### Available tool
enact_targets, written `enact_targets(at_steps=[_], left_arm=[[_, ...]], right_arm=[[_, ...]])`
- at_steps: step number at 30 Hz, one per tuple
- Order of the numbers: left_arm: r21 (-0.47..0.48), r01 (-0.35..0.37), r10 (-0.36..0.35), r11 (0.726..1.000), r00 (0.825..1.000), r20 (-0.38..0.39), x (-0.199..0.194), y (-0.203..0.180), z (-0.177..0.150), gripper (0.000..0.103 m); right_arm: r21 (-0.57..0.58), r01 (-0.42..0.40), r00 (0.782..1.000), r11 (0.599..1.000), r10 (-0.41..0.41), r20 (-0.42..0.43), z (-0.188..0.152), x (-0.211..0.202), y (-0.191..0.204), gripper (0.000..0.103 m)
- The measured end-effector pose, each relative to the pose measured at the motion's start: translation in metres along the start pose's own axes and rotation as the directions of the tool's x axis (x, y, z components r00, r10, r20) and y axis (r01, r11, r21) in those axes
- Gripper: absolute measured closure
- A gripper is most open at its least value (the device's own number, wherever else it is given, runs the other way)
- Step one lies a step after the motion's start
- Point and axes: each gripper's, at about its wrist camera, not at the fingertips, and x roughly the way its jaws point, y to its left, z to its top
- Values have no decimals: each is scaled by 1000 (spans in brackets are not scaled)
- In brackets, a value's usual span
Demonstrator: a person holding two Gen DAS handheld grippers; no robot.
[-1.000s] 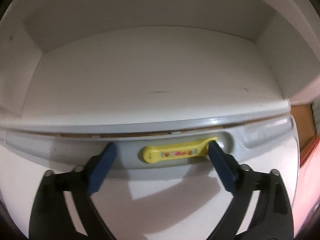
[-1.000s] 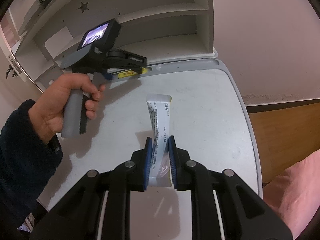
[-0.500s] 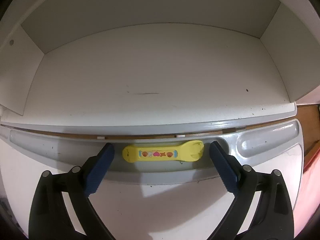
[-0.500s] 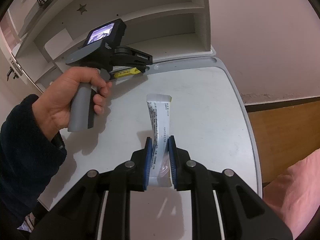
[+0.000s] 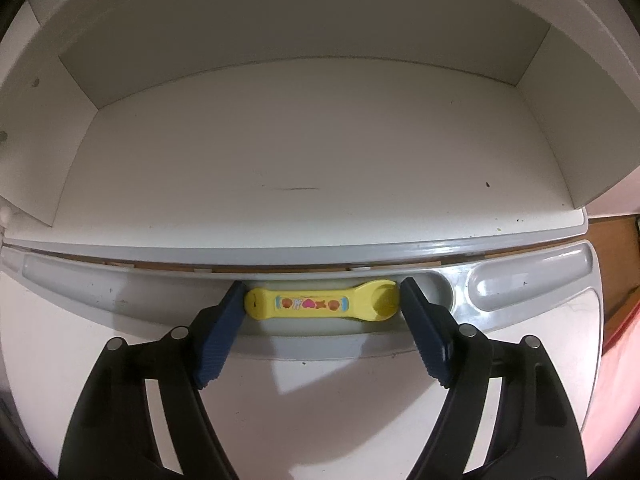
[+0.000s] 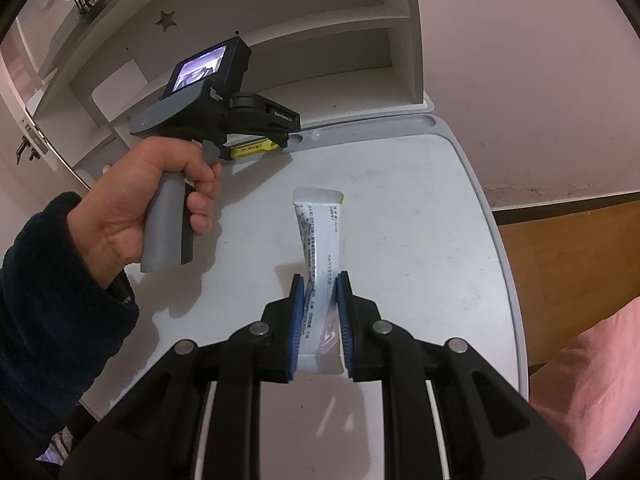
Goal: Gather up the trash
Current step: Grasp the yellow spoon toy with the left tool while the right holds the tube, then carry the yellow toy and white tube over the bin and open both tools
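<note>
Left claw (image 5: 322,308), its jaws just closing, brackets a yellow plastic spoon (image 5: 320,303) lying in the table's rear groove (image 5: 100,284); squeezing squarely end-to-end should prevent slipping. Right claw (image 6: 320,312) grips a wrapper (image 6: 318,232).

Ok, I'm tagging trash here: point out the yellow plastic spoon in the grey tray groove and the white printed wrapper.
yellow plastic spoon (image 5: 316,303), left wrist view, on its decorated handle.
white printed wrapper (image 6: 320,228), right wrist view, on its printed middle.
</note>
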Motion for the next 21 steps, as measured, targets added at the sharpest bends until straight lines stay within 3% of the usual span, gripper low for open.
enact_targets(at_steps=[6, 12, 17, 21], left_arm=[[35, 23, -25, 999, 999, 46, -38, 7, -1, 27], [113, 80, -91, 990, 992, 92, -88, 6, -31, 27], [256, 138, -177, 957, 975, 137, -121, -29, -110, 27], [408, 213, -285, 888, 951, 123, -152, -79, -185, 27]], right_arm=[[12, 9, 1000, 1000, -9, 15, -1, -8, 0, 86], [52, 34, 998, 998, -37, 47, -17, -36, -7, 87], [154, 86, 991, 984, -100, 85, -57, -78, -37, 86], [277, 144, 978, 950, -179, 104, -104, -118, -76, 86]])
